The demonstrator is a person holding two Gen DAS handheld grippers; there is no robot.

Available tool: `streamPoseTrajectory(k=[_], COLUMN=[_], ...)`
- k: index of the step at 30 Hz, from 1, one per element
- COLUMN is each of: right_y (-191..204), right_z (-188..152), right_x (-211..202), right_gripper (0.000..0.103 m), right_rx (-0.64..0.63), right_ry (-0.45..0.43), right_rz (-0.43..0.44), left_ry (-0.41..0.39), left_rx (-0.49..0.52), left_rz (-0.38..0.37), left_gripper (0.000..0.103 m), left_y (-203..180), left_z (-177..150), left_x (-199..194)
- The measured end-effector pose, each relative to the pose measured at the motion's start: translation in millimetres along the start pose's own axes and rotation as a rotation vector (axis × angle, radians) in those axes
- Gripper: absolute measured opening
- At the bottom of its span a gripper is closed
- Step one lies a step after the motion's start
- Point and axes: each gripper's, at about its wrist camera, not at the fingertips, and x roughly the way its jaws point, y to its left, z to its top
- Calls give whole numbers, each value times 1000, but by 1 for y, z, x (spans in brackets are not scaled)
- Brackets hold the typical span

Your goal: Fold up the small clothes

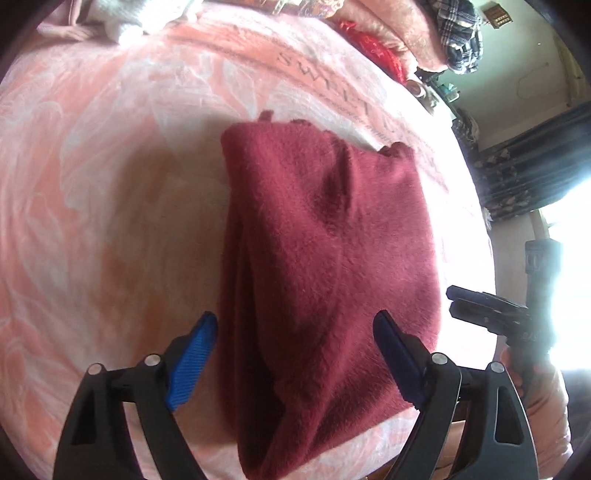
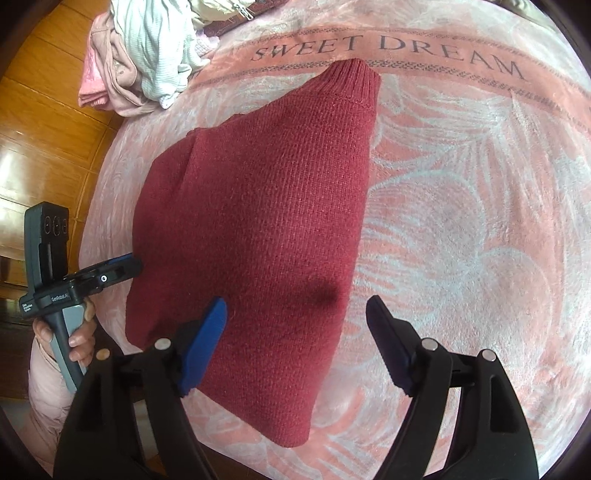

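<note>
A dark red knit sweater (image 1: 325,240) lies folded into a long strip on a pink blanket (image 1: 110,166). My left gripper (image 1: 295,328) hangs open just above its near part, blue pads wide apart and pressing on nothing. In the right wrist view the sweater (image 2: 258,206) runs away from me, its ribbed hem (image 2: 354,81) at the far end. My right gripper (image 2: 295,308) stands open over the sweater's near right edge, holding nothing. The left gripper (image 2: 127,266) shows at the sweater's left edge, held by a hand (image 2: 79,332). The right gripper (image 1: 458,299) appears at the sweater's right side.
A pile of pale clothes (image 2: 147,55) sits at the blanket's far left corner, next to wooden panels (image 2: 44,110). The blanket (image 2: 461,221) carries printed words along its far border. A red item (image 1: 376,51), a plaid cloth (image 1: 461,33) and a dark curtain (image 1: 535,170) lie beyond the bed.
</note>
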Motion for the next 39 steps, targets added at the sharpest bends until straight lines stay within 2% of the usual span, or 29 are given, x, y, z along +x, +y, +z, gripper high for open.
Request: streamPoseTrajectory(k=[3, 16, 21, 28, 30, 32, 33, 35, 39], right_y=[-1, -6, -6, -9, -15, -19, -20, -18, -9], right_z=[4, 11, 10, 6, 6, 5, 5, 4, 3], right_x=[3, 25, 30, 42, 45, 46, 45, 43, 37], right_gripper=[78, 78, 78, 78, 78, 77, 75, 69, 58], right_rx=[-10, 2, -1, 48, 82, 100, 100, 89, 48], right_ry=[12, 62, 61, 83, 96, 100, 100, 97, 75], right_rz=[18, 51, 19, 56, 96, 121, 126, 118, 85], left_ry=[25, 60, 84, 92, 88, 88, 84, 80, 59], left_rx=[1, 34, 30, 69, 62, 42, 32, 30, 53], left_rz=[39, -35, -68, -50, -59, -89, -96, -112, -118], left_gripper=[86, 87, 87, 88, 84, 71, 68, 58, 46], left_y=[5, 11, 9, -6, -7, -7, -7, -6, -10], left_z=[5, 15, 18, 21, 21, 22, 22, 21, 19], left_x=[12, 41, 47, 57, 58, 59, 59, 58, 56])
